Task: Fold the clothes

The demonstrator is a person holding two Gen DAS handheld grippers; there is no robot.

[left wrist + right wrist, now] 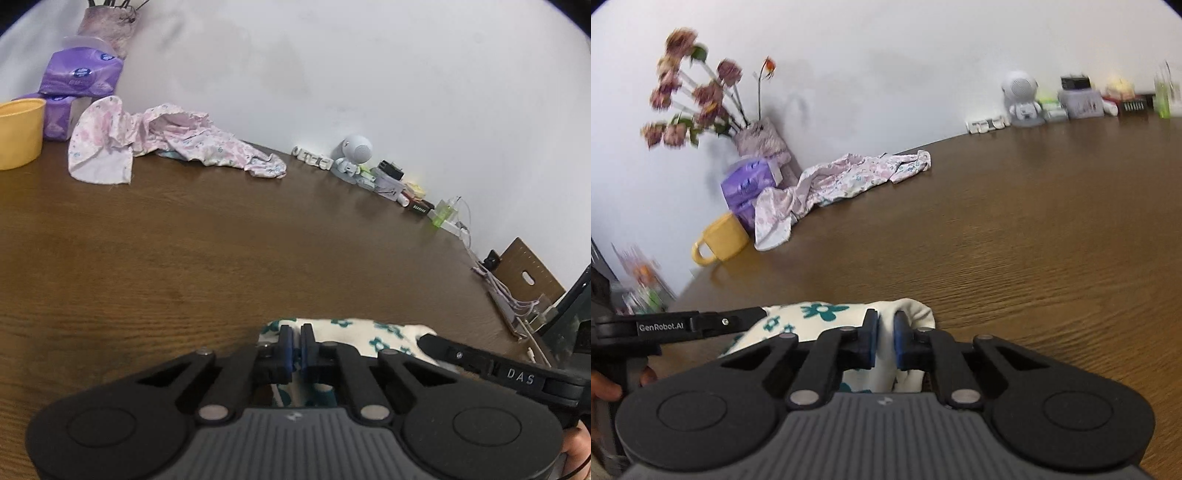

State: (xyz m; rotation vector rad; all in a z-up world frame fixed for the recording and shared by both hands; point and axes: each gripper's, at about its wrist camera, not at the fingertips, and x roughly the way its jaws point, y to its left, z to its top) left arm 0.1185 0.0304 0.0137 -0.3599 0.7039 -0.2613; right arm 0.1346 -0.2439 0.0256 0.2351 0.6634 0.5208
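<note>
A cream garment with teal flowers (354,332) (812,314) lies bunched on the brown wooden table (184,258) close in front of both grippers. My left gripper (297,341) is shut at the garment's left edge, with the cloth bunched around its blue pads. Its black finger (701,323) reaches the cloth from the left in the right wrist view. My right gripper (884,336) is shut on a cream fold that shows between its blue pads. One of its fingers (461,354) lies over the garment's right end in the left wrist view.
A crumpled pink floral garment (173,144) (842,181) lies by the wall, next to a yellow mug (18,133) (724,240), purple tissue packs (77,77) and a vase of flowers (761,136). A white figurine (356,151), small boxes and cables (506,291) line the wall's edge.
</note>
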